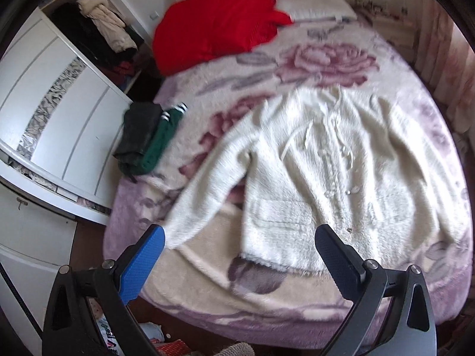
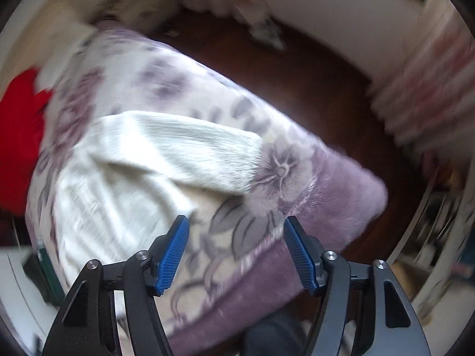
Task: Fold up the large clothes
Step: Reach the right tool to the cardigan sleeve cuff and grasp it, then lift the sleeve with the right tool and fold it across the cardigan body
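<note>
A white fluffy cardigan [image 1: 326, 163] lies spread face up on the bed, its sleeves out to both sides and its hem toward me. My left gripper [image 1: 240, 231] hovers above the hem's left corner, jaws wide open with nothing between them. In the right wrist view, which is blurred, the cardigan [image 2: 133, 163] shows with one sleeve stretching toward the bed's corner. My right gripper [image 2: 236, 222] stands open over the floral blanket [image 2: 267, 178] just past that sleeve's end and holds nothing.
A floral blanket [image 1: 326, 59] covers the bed. At its head lie a red cloth [image 1: 216, 20] and a white pillow [image 1: 314, 9]. Folded dark and green clothes [image 1: 145, 139] sit on the left edge beside a white wardrobe [image 1: 59, 103]. Brown floor [image 2: 297, 74] and curtains [image 2: 421, 89] border the right.
</note>
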`<state>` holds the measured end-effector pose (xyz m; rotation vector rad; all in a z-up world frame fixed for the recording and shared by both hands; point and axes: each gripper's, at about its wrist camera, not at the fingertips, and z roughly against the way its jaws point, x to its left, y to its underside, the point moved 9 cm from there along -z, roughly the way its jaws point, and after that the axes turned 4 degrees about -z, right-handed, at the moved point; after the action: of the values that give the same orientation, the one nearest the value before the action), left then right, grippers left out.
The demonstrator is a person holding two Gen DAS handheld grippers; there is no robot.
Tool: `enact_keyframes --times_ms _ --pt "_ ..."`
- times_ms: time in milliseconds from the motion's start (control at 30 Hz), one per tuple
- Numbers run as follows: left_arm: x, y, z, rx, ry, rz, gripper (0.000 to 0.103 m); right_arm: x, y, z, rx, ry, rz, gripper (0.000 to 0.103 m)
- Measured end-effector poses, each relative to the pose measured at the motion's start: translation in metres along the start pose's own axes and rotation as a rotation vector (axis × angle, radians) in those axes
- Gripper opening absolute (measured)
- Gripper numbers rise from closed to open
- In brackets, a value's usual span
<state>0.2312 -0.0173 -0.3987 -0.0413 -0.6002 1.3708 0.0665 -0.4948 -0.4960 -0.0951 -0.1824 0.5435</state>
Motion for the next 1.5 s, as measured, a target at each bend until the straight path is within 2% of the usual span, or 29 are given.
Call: enact_keyframes --times_ms 167,233,333,367,400,433,500,633,700,733,800,867,967,1100,1200,1267,1300,1333,1367,1400,1433,1500 --pt "-0.060 0.008 -0.089 0.123 -0.015 0.005 0.103 -0.031 -0.046 -0.164 0.126 -0.070 -0.142 0.073" --pt "-0.084 0.007 -0.113 0.150 -0.026 0.011 0.103 -0.034 -0.053 -0.212 0.154 -0.093 -0.173 0.073" --pt "-0.116 -0.001 -0.136 0.166 -0.017 0.019 0.103 -0.025 -0.054 -0.259 0.215 -0.150 -0.192 0.073" --pt "-0.127 -0.004 -0.140 0.169 -0.013 0.015 0.103 -0.019 -0.053 -0.264 0.218 -0.169 -0.179 0.062" --pt "-0.138 -0.008 -0.144 0.169 -0.004 0.007 0.103 -0.011 -0.053 -0.264 0.198 -0.174 -0.145 0.041" --pt "-0.147 -0.012 -0.148 0.164 0.004 -0.003 0.103 -0.005 -0.053 -0.261 0.177 -0.132 -0.090 0.014" --pt "-0.167 -0.020 -0.149 0.156 0.018 -0.034 0.103 0.000 -0.060 -0.248 0.131 -0.107 -0.054 0.011" --pt "-0.205 -0.036 -0.149 0.137 0.072 -0.084 0.103 -0.019 -0.117 -0.212 -0.038 -0.099 -0.107 0.010" --pt "-0.228 -0.044 -0.155 0.135 0.099 -0.104 0.103 -0.020 -0.140 -0.217 -0.042 -0.115 -0.088 0.010" --pt "-0.236 -0.045 -0.157 0.138 0.107 -0.116 0.103 -0.022 -0.147 -0.228 -0.010 -0.116 -0.086 0.012" --pt "-0.253 -0.045 -0.161 0.146 0.127 -0.142 0.103 -0.021 -0.152 -0.241 0.040 -0.136 -0.106 0.022" --pt "-0.264 -0.044 -0.165 0.154 0.143 -0.156 0.103 -0.027 -0.155 -0.248 0.057 -0.155 -0.137 0.058" --pt "-0.283 -0.036 -0.169 0.168 0.165 -0.182 0.103 -0.033 -0.154 -0.242 0.047 -0.221 -0.224 0.084" --pt "-0.299 -0.019 -0.186 0.202 0.156 -0.216 0.103 -0.057 -0.120 -0.263 0.175 -0.249 -0.371 0.084" --pt "-0.305 0.001 -0.199 0.247 0.157 -0.211 0.103 -0.051 -0.093 -0.291 0.264 -0.303 -0.469 0.084" --pt "-0.302 0.004 -0.199 0.236 0.164 -0.178 0.103 -0.042 -0.094 -0.293 0.215 -0.314 -0.494 0.086" --pt "-0.302 0.005 -0.198 0.233 0.164 -0.173 0.103 -0.034 -0.099 -0.290 0.173 -0.349 -0.505 0.085" --pt "-0.302 0.007 -0.196 0.227 0.165 -0.169 0.103 -0.024 -0.103 -0.287 0.150 -0.402 -0.509 0.069" --pt "-0.301 0.008 -0.194 0.221 0.167 -0.163 0.103 -0.012 -0.106 -0.286 0.143 -0.423 -0.499 0.041" --pt "-0.300 0.008 -0.194 0.218 0.171 -0.157 0.103 -0.002 -0.106 -0.287 0.149 -0.413 -0.479 0.027" --pt "-0.298 0.007 -0.193 0.216 0.174 -0.149 0.103 0.012 -0.105 -0.288 0.165 -0.427 -0.462 0.018" --pt "-0.290 0.008 -0.188 0.212 0.186 -0.118 0.103 0.026 -0.113 -0.279 0.138 -0.398 -0.428 0.017"
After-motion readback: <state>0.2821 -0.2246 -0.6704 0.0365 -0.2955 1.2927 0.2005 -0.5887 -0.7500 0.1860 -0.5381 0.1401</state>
